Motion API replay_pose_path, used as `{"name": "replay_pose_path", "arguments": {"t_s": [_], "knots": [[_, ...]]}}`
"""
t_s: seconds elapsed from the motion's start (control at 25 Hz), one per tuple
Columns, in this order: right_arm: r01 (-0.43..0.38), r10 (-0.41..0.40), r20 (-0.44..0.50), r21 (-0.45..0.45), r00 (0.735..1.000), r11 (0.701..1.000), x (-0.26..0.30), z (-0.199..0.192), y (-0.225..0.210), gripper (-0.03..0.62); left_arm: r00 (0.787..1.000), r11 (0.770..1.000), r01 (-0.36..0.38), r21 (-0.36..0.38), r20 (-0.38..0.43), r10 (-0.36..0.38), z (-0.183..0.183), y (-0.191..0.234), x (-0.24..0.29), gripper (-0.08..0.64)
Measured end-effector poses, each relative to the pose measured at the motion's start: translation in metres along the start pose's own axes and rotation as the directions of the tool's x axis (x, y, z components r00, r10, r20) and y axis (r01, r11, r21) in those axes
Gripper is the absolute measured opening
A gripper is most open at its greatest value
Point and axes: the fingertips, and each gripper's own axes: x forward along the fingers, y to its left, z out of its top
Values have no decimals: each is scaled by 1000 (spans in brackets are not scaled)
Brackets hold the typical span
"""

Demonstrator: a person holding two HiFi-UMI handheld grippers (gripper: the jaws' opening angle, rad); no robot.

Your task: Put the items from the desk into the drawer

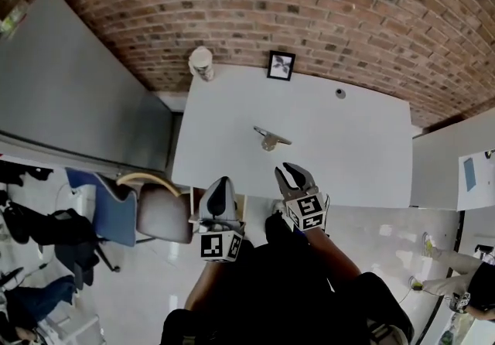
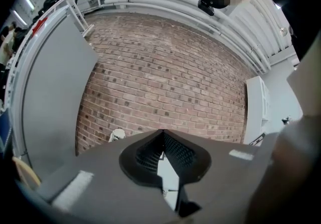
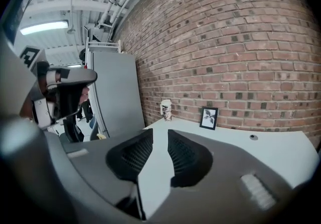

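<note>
In the head view, the left gripper (image 1: 220, 195) and right gripper (image 1: 296, 179) are hovering at the near edge of the white worktop (image 1: 363, 150). A small metal item (image 1: 270, 138) is lying mid-worktop, and a cup (image 1: 201, 63) and picture frame (image 1: 281, 65) are standing by the brick wall. In the left gripper view, the jaws are meeting at their tips with nothing between them. In the right gripper view, the jaws are standing apart, holding nothing.

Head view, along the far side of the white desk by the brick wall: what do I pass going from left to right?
Cup → picture frame → small dark round thing. The metal tool lies nearer you, in line with the frame, so I leave it out.
</note>
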Motion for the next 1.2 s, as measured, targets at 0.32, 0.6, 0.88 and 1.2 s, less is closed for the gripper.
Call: {"name": "replay_pose_path", "arguments": {"t_s": [0.32, 0.6, 0.88, 1.2], "knots": [[-8, 7, -144, -7, 990, 1000, 49, -43, -44, 139, 999, 1000, 0, -11, -37, -1, -13, -14, 30, 20], [-37, 29, -308, -22, 951, 999, 95, -96, -71, 187, 998, 1000, -13, -19, -61, 11, -18, -16, 57, 20], [-93, 0, -453, -184, 891, 979, 138, -144, -92, 219, 996, 1000, -22, -20, -81, 21, -27, -15, 80, 20], [-194, -15, -534, -333, 845, 923, 168, -177, -92, 237, 994, 999, -35, -22, -104, 33, -35, -13, 92, 20]]}}
